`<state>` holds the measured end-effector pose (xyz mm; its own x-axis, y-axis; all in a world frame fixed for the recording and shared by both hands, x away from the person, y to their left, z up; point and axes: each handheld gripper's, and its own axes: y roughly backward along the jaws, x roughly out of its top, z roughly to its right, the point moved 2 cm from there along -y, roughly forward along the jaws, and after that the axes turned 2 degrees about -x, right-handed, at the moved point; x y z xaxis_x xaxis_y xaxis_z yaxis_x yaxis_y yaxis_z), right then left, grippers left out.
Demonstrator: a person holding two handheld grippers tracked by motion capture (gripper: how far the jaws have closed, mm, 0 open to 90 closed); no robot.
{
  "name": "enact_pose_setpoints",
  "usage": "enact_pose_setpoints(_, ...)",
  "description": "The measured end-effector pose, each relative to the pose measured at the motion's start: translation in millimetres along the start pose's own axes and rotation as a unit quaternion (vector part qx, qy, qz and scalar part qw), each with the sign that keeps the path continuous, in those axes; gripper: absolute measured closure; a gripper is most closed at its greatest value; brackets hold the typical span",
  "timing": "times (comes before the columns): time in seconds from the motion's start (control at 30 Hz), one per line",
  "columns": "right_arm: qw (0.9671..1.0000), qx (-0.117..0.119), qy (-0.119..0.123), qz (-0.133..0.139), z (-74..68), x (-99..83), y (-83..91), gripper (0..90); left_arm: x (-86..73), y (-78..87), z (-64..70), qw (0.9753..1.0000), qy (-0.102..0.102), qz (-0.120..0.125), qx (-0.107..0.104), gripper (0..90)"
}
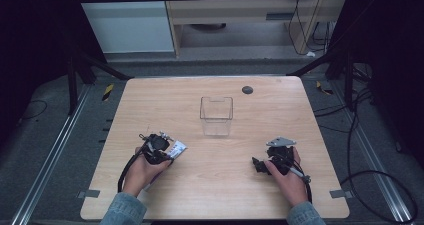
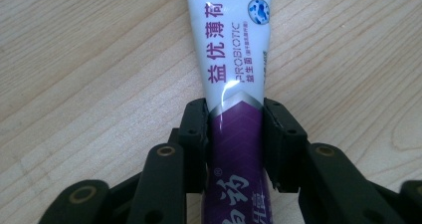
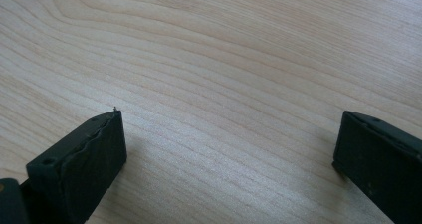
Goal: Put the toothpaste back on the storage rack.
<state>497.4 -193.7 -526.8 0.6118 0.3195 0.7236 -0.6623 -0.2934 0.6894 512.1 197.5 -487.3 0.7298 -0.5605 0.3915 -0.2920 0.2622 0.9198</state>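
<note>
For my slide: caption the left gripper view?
Left gripper clamps a white-and-purple toothpaste tube over the wooden table.

High view above table (image 1: 215,185); gripper views close on its wood.

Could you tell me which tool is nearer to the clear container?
Left. The left tool, shut on the toothpaste tube, sits closer to the clear container; the right tool is farther off.

Wooden table (image 1: 215,185), clear box (image 1: 216,116), toothpaste tube (image 1: 176,148)
</note>
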Motion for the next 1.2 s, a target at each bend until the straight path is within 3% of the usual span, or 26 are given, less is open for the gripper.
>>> enact_pose_setpoints(0.27,1.0000,0.001,-0.004,-0.001,-0.5,0.3,0.1,0.4,-0.5,1.8,1.3,0.9999,-0.007,0.011,-0.005,71.4)
enact_pose_setpoints(0.47,1.0000,0.000,-0.005,-0.001,-0.5,0.4,0.0,0.4,-7.6,8.2,3.8,0.9992,0.000,0.040,-0.003,76.9)
enact_pose_setpoints(0.7,1.0000,-0.002,-0.005,-0.001,-0.7,0.5,-0.3,0.4,-11.4,33.4,-1.0,0.9962,0.015,0.086,0.005,78.0)
enact_pose_setpoints(0.8,1.0000,-0.002,-0.005,-0.001,-0.7,0.5,-0.3,0.4,-10.7,39.7,-2.3,0.9953,0.015,0.095,0.011,78.2)
enact_pose_setpoints(0.9,1.0000,-0.002,-0.005,-0.001,-0.7,0.5,-0.3,0.4,-8.4,49.9,-1.8,0.9927,0.010,0.120,0.014,78.3)
enact_pose_setpoints(1.0,1.0000,-0.002,-0.005,-0.001,-0.6,0.4,-0.3,0.4,-4.0,56.1,-1.3,0.9928,0.002,0.119,0.013,78.3)
enact_pose_setpoints(1.2,1.0000,-0.002,-0.006,-0.001,-0.8,0.5,-0.3,0.4,3.5,66.8,-4.2,0.9909,0.008,0.133,0.017,78.3)
